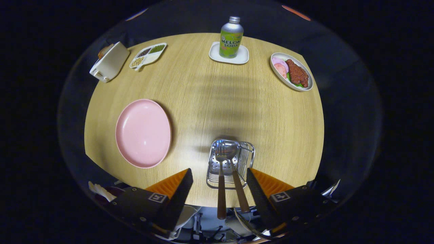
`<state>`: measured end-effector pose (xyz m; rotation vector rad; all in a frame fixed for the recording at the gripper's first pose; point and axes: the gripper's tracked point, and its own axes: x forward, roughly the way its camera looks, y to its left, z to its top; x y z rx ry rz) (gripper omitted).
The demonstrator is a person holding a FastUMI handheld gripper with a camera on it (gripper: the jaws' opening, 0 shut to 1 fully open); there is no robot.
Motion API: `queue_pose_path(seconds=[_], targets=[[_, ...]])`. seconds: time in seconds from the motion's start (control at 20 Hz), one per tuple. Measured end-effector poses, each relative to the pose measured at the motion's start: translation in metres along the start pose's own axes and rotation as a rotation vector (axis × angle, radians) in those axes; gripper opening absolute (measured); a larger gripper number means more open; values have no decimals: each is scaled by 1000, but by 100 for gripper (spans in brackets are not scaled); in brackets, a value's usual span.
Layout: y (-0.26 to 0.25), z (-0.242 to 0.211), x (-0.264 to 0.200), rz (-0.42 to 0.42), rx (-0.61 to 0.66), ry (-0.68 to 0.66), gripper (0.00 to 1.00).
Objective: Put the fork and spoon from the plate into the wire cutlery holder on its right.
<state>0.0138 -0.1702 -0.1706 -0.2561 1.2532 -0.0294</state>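
You have a melon soda bottle [231, 36] on a white coaster [229, 54] | meat plate [291, 71] | toaster [109, 62] | divided seasoning dish [148, 55] | wooden table [210, 98]

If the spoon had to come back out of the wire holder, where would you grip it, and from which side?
Probably by its brown handle, from above. The spoon stands bowl-down in the wire cutlery holder, its handle sticking up between the open gripper's fingers. The fork stands close beside it, so close the fingers across the spoon's handle alone.

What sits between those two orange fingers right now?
In the gripper view, the wire cutlery holder sits between the open tool's fingers, with the fork and spoon standing inside.
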Motion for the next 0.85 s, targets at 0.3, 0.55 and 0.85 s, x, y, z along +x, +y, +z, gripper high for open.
queue_pose_path(seconds=[0.3, 0.55, 0.85], targets=[[27, 43, -28, 18, 27, -224, 100], [54, 77, -66, 59, 47, -414, 100], [60, 122, -132, 31, 93, -701, 100]])
